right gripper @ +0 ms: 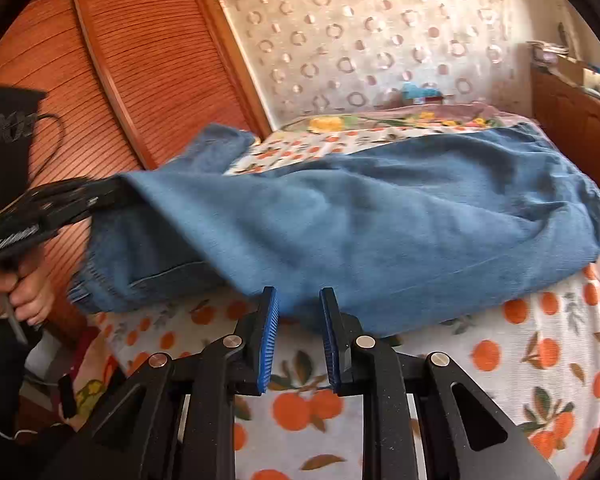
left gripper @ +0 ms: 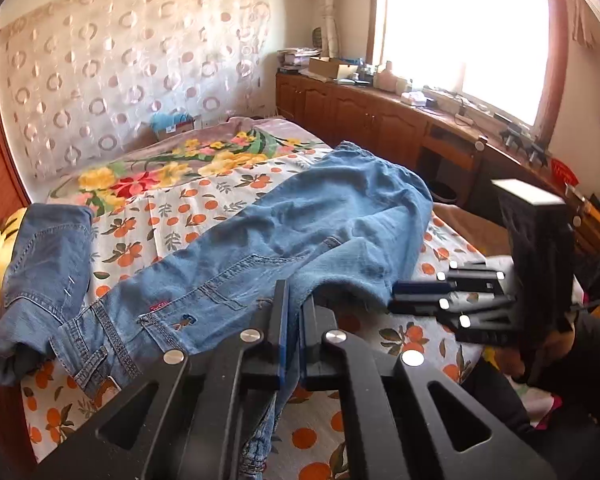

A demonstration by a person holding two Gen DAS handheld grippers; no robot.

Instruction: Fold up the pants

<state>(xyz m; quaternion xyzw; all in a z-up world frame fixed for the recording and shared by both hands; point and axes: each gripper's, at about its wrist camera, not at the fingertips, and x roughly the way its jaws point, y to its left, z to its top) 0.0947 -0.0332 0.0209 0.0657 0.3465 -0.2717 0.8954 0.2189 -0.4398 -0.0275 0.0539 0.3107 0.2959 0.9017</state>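
Two grippers, left gripper [left gripper: 294, 300] clamping jeans [left gripper: 300, 220], right gripper [right gripper: 298, 320] parted, empty, orange-print sheet [right gripper: 500, 380] beneath

A bed is covered by a white sheet [left gripper: 204, 216] printed with oranges, beyond which a floral blanket [left gripper: 172, 164] is spread. A curtain [left gripper: 112, 64] patterned with rings is hung behind the bed. A long wooden desk [left gripper: 364, 116] cluttered with boxes is set beneath a bright window [left gripper: 464, 28]. A slatted wooden wardrobe door [right gripper: 148, 64] is seen on the other side.
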